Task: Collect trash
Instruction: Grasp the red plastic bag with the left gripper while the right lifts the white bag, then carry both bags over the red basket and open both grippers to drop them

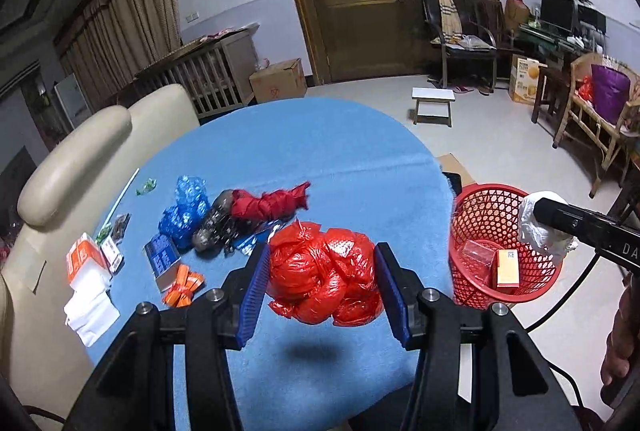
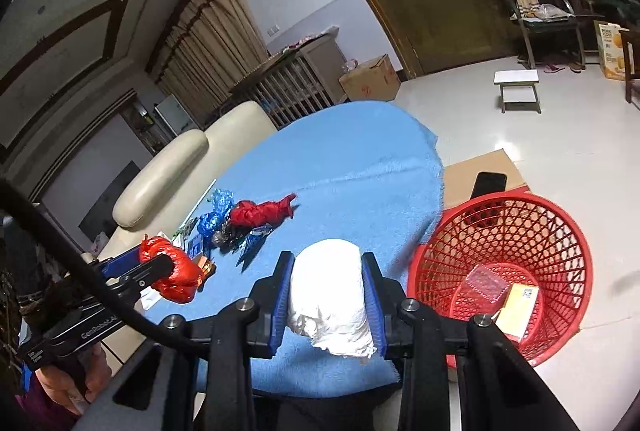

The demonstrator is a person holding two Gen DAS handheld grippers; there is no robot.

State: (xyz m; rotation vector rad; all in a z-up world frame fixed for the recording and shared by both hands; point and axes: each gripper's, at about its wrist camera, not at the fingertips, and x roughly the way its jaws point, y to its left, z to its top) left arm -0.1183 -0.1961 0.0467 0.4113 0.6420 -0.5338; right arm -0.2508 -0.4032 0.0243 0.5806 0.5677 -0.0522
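Observation:
My left gripper (image 1: 322,267) is shut on a crumpled red plastic bag (image 1: 324,273) and holds it above the blue tablecloth (image 1: 320,159); the bag also shows in the right wrist view (image 2: 172,271). My right gripper (image 2: 326,287) is shut on a white crumpled bag (image 2: 332,295), held over the table's right edge, beside the red mesh basket (image 2: 504,271). In the left wrist view the white bag (image 1: 540,223) hangs over the basket (image 1: 500,243) rim. More trash lies on the table: a red wad (image 1: 268,205), a blue bag (image 1: 186,207), small boxes and wrappers.
The basket stands on the floor right of the table and holds a yellow box (image 2: 516,307) and a clear wrapper. A cream sofa (image 1: 80,159) borders the table's left side. A cardboard sheet (image 2: 476,171) lies behind the basket. A small white stool (image 1: 434,103) stands farther off.

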